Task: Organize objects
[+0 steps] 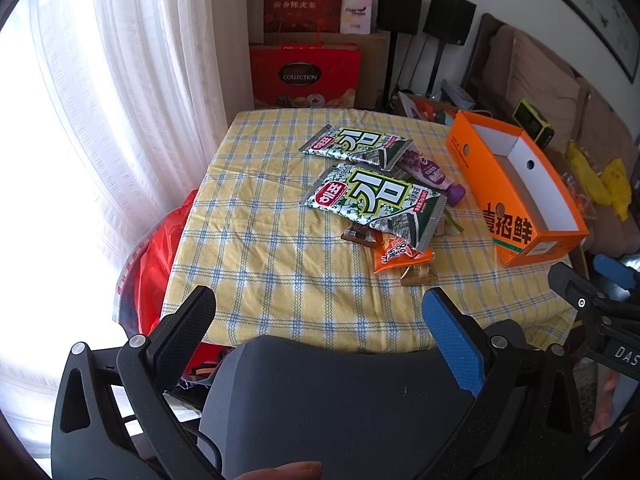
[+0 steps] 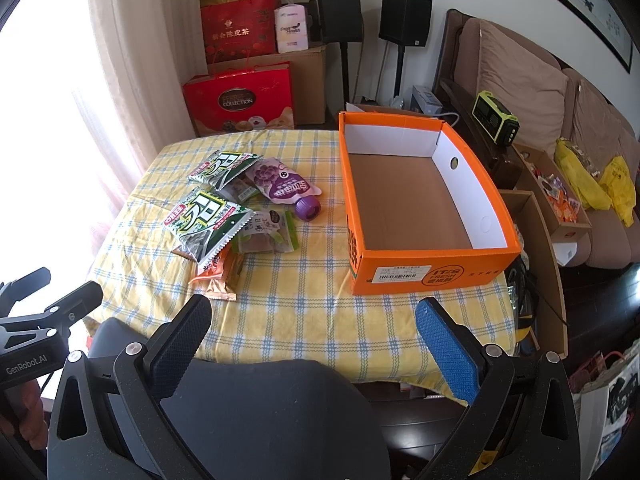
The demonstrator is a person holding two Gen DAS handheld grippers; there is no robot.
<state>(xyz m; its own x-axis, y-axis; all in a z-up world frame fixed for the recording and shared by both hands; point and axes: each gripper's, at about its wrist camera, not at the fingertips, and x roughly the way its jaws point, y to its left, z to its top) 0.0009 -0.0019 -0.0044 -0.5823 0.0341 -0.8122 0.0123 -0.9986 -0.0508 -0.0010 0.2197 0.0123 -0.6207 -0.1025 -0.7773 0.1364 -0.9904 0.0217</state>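
Sunlight pours through the white curtain [image 1: 120, 100] on the far left, and a yellow checked tablecloth [image 2: 304, 308] covers the table ahead of both grippers. Left gripper [image 1: 320, 308] hovers over the near edge, jaws spread wide, nothing between them. Ahead of it and slightly right sits the snack pile: two green seaweed packets [image 1: 374, 200], one behind the other, an orange packet [image 1: 400, 254] poking out nearest the gripper, a purple drink pouch [image 1: 430, 172] tucked behind. Moving right, the right gripper [image 2: 314, 312] is also wide open and empty, the pile ahead to its left. Straight ahead and a touch right of it stands the orange box [image 2: 432, 272], open-topped, bare cardboard floor showing, well apart from the snacks. Far right, a brown sofa [image 2: 520, 80].
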